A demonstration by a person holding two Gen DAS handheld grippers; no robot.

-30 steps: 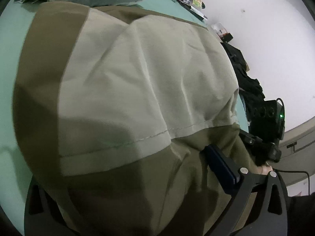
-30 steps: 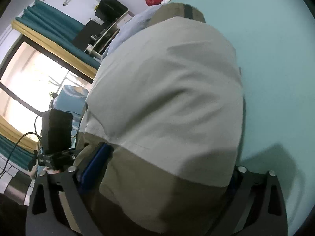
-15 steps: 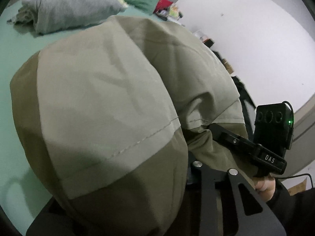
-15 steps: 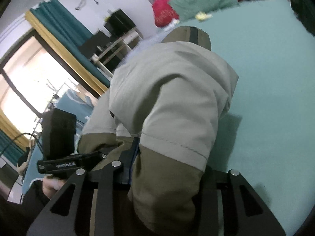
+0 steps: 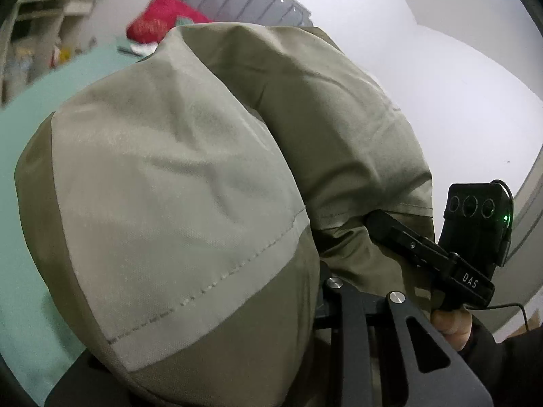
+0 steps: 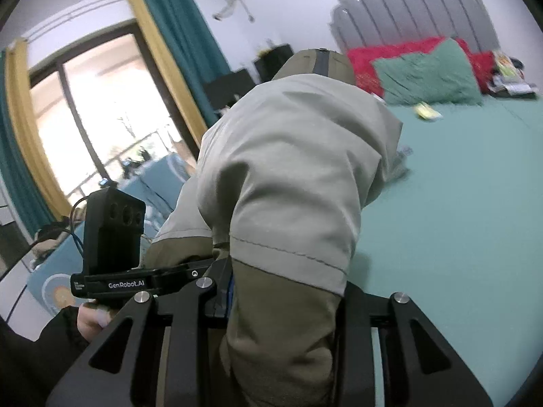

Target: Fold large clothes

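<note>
- Left wrist view: a large olive and pale grey-green woven garment (image 5: 176, 203) drapes over the left gripper (image 5: 319, 305), hiding its fingertips; the frame arms stand close together, so it appears clenched on a bunch of the cloth.
- Right wrist view: the same garment (image 6: 292, 183) hangs in a fold over the right gripper (image 6: 281, 305), whose jaws look pinched on the olive hem with a stitched seam just above them.
- Both grippers sit near one another, each visible in the other's camera, with the cloth bunched between them. I judge this brings two edges together so the raised part can be laid over as one fold.
- The garment is held up above the mint-green bedsheet (image 6: 458, 237), not spread flat on it; its far part trails down toward the bed.
- Far off lie a red fluffy pillow (image 6: 390, 57) and a green pillow (image 6: 424, 74) against a grey padded headboard (image 6: 407, 10).
- Compared with a second ago, the cloth has been lifted and gathered: then it lay broad over the sheet, and the views have tilted up to the headboard and the wall.
</note>
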